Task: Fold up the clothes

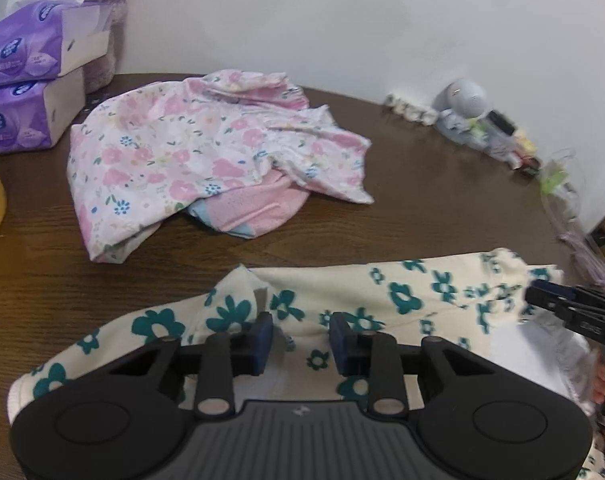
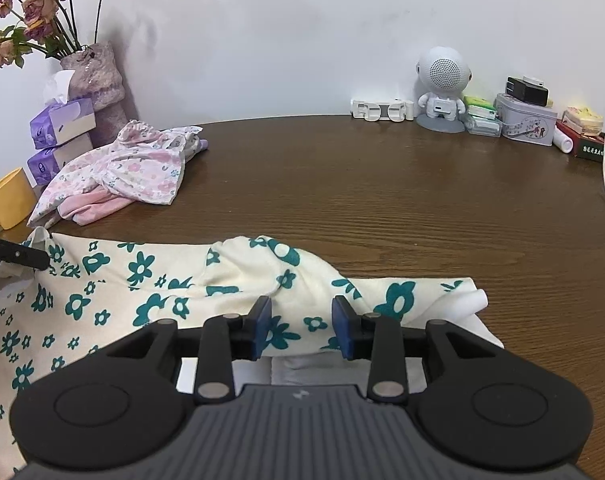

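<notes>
Cloth fills the lower half of the left wrist view: a cream garment with green flowers (image 1: pixel 342 292) lies stretched from 8 to 3 o'clock on the brown table (image 1: pixel 442 184), rumpled and not yet squared. The left gripper (image 1: pixel 300 340) stands over it with its jaws partly apart, fabric between the pads, though a firm pinch cannot be told. At 11 o'clock waits a pink floral pile (image 1: pixel 190 152), unfolded, beside the purple tissue packs (image 1: pixel 26 88). In the right wrist view the same garment spreads from 9 to 4 o'clock, bunched into a ridge at centre; the right gripper (image 2: pixel 301 330) straddles that ridge, jaws partly apart. Folding looks barely begun.
</notes>
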Demonstrator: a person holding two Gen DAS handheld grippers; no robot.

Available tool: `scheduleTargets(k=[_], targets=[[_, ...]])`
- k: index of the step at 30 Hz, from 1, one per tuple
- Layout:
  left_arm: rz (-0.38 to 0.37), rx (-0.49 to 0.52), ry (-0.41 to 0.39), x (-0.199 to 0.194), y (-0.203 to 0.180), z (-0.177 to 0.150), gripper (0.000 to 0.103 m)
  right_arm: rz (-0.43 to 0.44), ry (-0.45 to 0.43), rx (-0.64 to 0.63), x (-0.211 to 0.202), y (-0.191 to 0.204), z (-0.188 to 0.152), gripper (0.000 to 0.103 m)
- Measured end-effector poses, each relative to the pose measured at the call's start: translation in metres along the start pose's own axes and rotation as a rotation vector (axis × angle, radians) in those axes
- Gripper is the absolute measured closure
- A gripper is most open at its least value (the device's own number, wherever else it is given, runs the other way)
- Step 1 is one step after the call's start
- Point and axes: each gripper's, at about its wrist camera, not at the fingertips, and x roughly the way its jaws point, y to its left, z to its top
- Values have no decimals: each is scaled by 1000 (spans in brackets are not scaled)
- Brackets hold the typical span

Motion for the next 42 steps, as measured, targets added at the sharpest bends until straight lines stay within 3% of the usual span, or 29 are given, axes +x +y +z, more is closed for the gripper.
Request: scheduleTargets(k=[2, 4, 5, 12, 19, 20, 23, 25, 27, 29, 30, 31, 38, 42], targets=[[24, 1, -16, 6, -1, 3, 75, -3, -2, -8, 1, 1, -2, 70], [42, 2, -51, 10, 0, 5, 95, -5, -3, -16, 1, 1, -3, 70], [43, -1, -68, 11, 2, 5, 100, -8, -4, -19, 1, 2, -4, 70], [47, 2, -155, 9, 13, 3, 101, -21, -13, -43, 2, 7, -7, 69], [-19, -10, -141, 15, 19, 4, 97, -36, -21, -66, 3, 11, -9, 69], [-28, -17, -133, 14, 20, 4, 94, -37, -22, -67, 3, 11, -9, 69], [-72, -25, -95, 4, 21, -1, 72, -37, -23, -66, 3, 11, -9, 69], [-84, -9, -72, -3, 19, -8, 68, -37, -23, -67, 3, 12, -9, 69], [-92, 13, -58, -5, 17, -14, 69, -38, -24, -68, 3, 12, -9, 69], [-56, 60, -67, -5, 12, -18, 76, -38, -25, -68, 3, 12, -9, 69], [-35, 85, -73, -5, 10, -19, 94, -38, -25, -69, 3, 12, -9, 68], [-9, 105, -71, -5, 8, -20, 100, -39, -25, -69, 3, 12, -10, 68], [125, 216, -46, -14, -1, -28, 99, -39, -27, -73, 3, 12, -10, 68], [50, 174, -48, -35, 11, -39, 87, -37, -28, -72, 3, 12, -10, 68]])
